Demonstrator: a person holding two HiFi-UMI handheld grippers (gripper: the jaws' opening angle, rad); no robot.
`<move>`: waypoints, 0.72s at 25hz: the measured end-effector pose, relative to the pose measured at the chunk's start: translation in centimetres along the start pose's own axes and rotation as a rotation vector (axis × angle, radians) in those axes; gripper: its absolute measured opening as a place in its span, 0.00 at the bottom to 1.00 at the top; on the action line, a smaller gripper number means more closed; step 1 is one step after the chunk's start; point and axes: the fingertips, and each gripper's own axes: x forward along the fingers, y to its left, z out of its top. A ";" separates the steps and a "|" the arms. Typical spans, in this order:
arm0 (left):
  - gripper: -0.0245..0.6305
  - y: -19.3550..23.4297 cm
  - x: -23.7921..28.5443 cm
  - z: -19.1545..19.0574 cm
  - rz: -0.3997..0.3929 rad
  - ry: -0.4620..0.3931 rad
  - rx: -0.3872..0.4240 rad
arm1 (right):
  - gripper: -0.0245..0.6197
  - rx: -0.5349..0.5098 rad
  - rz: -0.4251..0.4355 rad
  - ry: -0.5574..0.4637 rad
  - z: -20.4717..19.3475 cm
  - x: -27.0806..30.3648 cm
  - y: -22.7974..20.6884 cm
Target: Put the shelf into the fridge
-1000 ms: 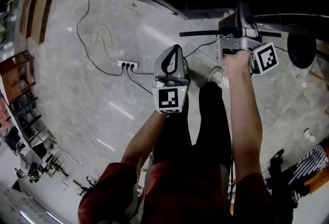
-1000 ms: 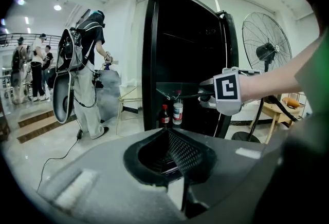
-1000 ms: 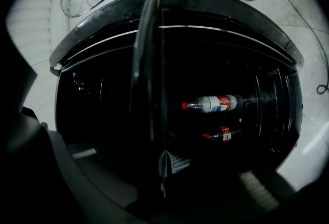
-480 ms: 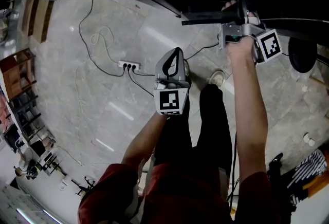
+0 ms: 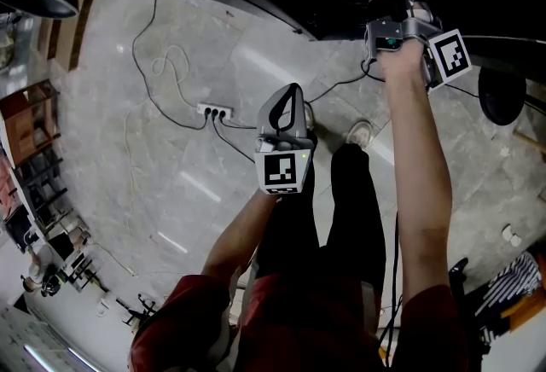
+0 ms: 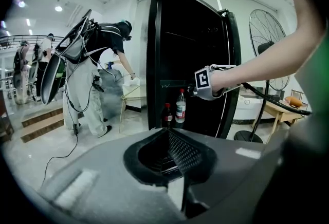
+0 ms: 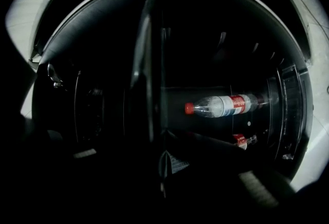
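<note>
The fridge [image 6: 190,58] is black, with its door open and a dark inside. My right gripper [image 5: 391,3] reaches into it at the top of the head view. In the right gripper view the shelf [image 7: 146,63] is a thin dark pane seen edge-on, running away from the jaws, and my right gripper [image 7: 162,164] is shut on its near edge. Two bottles [image 7: 226,106] with red caps lie beyond it in that view. My left gripper [image 5: 292,90] hangs in front of the person's legs, outside the fridge. The left gripper [image 6: 176,154] is shut with nothing in it.
The same bottles [image 6: 180,106] stand low in the fridge. A standing fan [image 6: 267,38] is to the fridge's right. A power strip [image 5: 212,109] and cables lie on the floor. A person [image 6: 103,58] bends over a small table [image 6: 131,92] to the left.
My right gripper has moved forward into the fridge with the shelf, which is now lost in the dark in the head view. The left gripper has hardly moved.
</note>
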 end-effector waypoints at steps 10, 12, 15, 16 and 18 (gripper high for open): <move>0.05 -0.3 -0.1 0.2 -0.004 -0.003 -0.001 | 0.06 -0.004 -0.019 0.009 -0.1 2.2 0.2; 0.05 -0.4 0.0 0.3 -0.006 -0.005 -0.001 | 0.06 -0.004 -0.020 0.009 -0.1 2.6 0.1; 0.05 -0.5 0.1 0.7 -0.006 -0.009 0.000 | 0.06 -0.010 -0.008 0.010 0.3 3.5 -0.1; 0.05 -0.5 0.2 0.9 -0.008 -0.012 0.000 | 0.06 -0.009 -0.003 0.008 0.4 3.7 -0.1; 0.05 -0.7 0.5 1.1 -0.012 -0.012 -0.001 | 0.06 -0.001 -0.006 0.001 0.4 4.1 -0.1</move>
